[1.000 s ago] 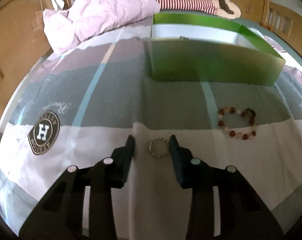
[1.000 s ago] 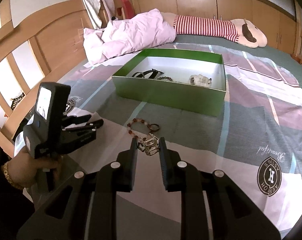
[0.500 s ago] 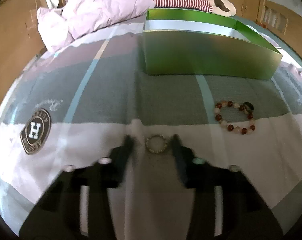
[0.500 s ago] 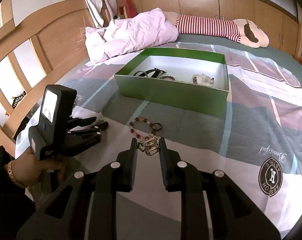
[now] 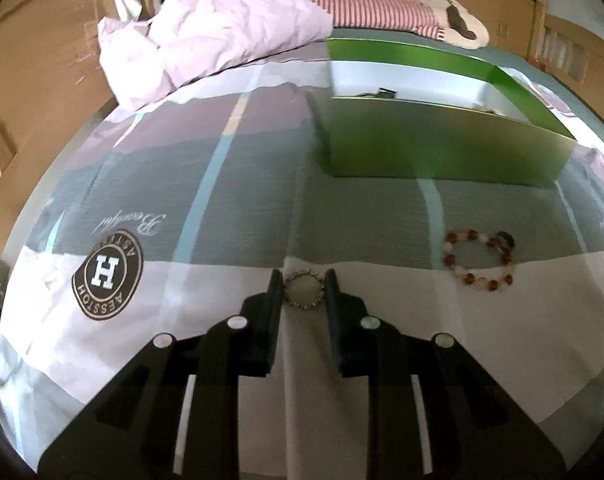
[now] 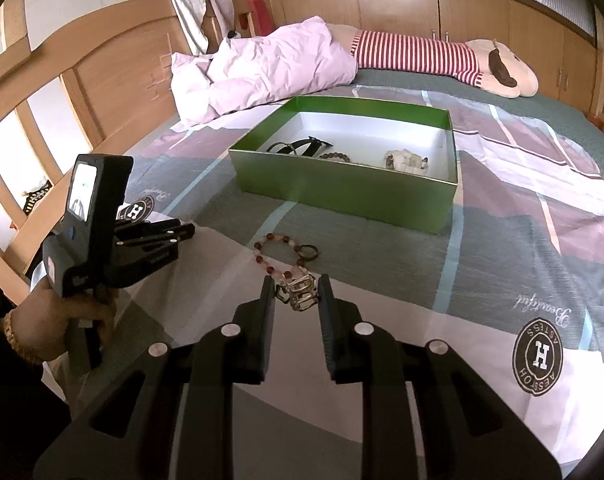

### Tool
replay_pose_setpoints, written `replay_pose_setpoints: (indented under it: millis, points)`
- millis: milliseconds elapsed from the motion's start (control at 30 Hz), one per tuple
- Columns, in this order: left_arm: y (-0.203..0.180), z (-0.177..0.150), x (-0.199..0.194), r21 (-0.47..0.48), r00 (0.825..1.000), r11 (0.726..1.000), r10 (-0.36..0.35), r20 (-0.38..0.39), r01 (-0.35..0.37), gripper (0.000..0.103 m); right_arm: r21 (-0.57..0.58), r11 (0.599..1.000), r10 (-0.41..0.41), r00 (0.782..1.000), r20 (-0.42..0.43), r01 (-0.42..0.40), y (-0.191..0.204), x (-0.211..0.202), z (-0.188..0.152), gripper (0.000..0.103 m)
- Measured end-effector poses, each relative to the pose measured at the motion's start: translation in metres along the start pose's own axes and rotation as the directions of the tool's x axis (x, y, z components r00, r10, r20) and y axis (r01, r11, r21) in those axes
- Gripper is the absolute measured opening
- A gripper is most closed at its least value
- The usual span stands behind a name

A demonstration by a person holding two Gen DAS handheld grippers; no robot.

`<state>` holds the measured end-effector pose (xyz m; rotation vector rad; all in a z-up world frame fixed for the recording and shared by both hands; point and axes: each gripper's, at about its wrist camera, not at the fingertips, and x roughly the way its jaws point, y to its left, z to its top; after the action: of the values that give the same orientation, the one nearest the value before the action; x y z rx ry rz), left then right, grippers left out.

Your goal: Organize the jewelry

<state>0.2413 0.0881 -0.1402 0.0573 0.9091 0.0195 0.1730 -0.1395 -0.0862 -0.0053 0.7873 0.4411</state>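
In the left wrist view my left gripper is shut on a small pale beaded ring bracelet, its fingers touching both sides. A red and white bead bracelet lies on the bedspread to the right. The green box stands beyond. In the right wrist view my right gripper is shut on a silver metal link bracelet, held above the bed. The bead bracelet lies just beyond it, and the left gripper is at the left. The green box holds black straps, a dark bead bracelet and a pale bracelet.
A crumpled pink quilt and a striped plush toy lie at the far side of the bed. A wooden headboard runs along the left. Round logo patches are printed on the bedspread.
My left gripper has closed onto the small beaded ring and lifted a little. The right gripper keeps holding the metal bracelet and has barely moved.
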Motion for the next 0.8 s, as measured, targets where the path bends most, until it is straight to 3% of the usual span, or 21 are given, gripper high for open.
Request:
replay_pose_setpoints:
  millis: [167, 300, 367, 500, 733, 767, 800]
  points:
    - [0.005, 0.000, -0.002, 0.002, 1.000, 1.000, 0.017, 0.011, -0.017, 0.021, -0.002, 1.000, 0.000, 1.000, 0.002, 0.000, -0.001, 0.000, -0.001, 0.021]
    - [0.007, 0.009, -0.021, -0.015, 0.998, 1.000, -0.014, 0.068, 0.015, 0.004, -0.003, 1.000, -0.002, 1.000, 0.013, 0.002, 0.001, -0.002, 0.000, 0.021]
    - [0.002, 0.014, -0.037, -0.006, 0.992, 0.999, -0.046, 0.114, 0.047, 0.002, -0.006, 1.000, -0.006, 1.000, 0.025, 0.006, 0.002, -0.004, 0.001, 0.021]
    - [-0.012, 0.025, -0.083, 0.032, 0.967, 0.995, -0.098, 0.235, 0.093, 0.001, -0.006, 1.000, -0.012, 0.997, 0.070, 0.013, 0.002, -0.014, 0.006, 0.021]
    - [-0.023, 0.027, -0.167, 0.077, 0.898, 0.982, -0.191, 0.396, 0.174, 0.001, -0.012, 1.000, -0.023, 0.990, 0.140, 0.025, 0.001, -0.038, 0.014, 0.021]
    - [-0.023, 0.027, -0.172, 0.084, 0.896, 0.982, -0.191, 0.401, 0.172, 0.001, -0.007, 1.000, -0.025, 0.990, 0.141, 0.026, 0.000, -0.039, 0.015, 0.021]
    - [-0.022, 0.028, -0.174, 0.090, 0.900, 0.982, -0.188, 0.393, 0.166, 0.008, -0.004, 1.000, -0.027, 0.990, 0.138, 0.028, -0.001, -0.038, 0.015, 0.021]
